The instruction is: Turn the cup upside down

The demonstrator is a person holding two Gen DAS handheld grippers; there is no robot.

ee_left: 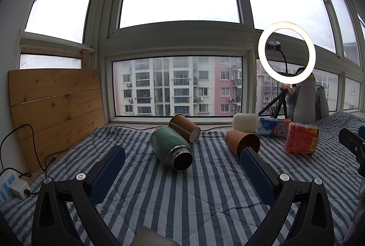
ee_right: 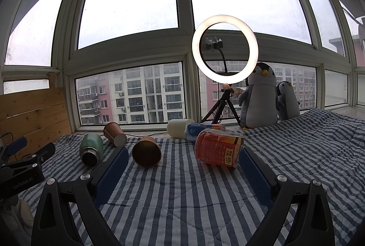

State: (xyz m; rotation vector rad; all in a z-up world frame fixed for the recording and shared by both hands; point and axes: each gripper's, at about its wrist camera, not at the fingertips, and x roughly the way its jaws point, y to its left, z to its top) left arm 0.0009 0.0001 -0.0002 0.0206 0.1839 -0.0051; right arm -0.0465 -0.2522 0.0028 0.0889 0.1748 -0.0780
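Several cups lie on their sides on a striped quilt (ee_left: 182, 195). A green flask (ee_left: 170, 146) lies with its mouth toward me, also in the right wrist view (ee_right: 91, 149). A brown paper cup (ee_left: 184, 127) lies behind it. A second brown cup (ee_left: 241, 143) lies at my left gripper's right fingertip; it shows mouth-on in the right wrist view (ee_right: 146, 151). A white cup (ee_left: 245, 122) lies near the window. My left gripper (ee_left: 182, 154) is open and empty, just short of the flask. My right gripper (ee_right: 183, 154) is open and empty.
An orange packet (ee_right: 217, 146) lies at my right gripper's right finger, a blue packet (ee_right: 196, 129) behind it. A ring light on a tripod (ee_right: 224, 49) and two plush penguins (ee_right: 260, 97) stand by the window. A wooden board (ee_left: 57, 109) and power strip (ee_left: 9, 186) sit left.
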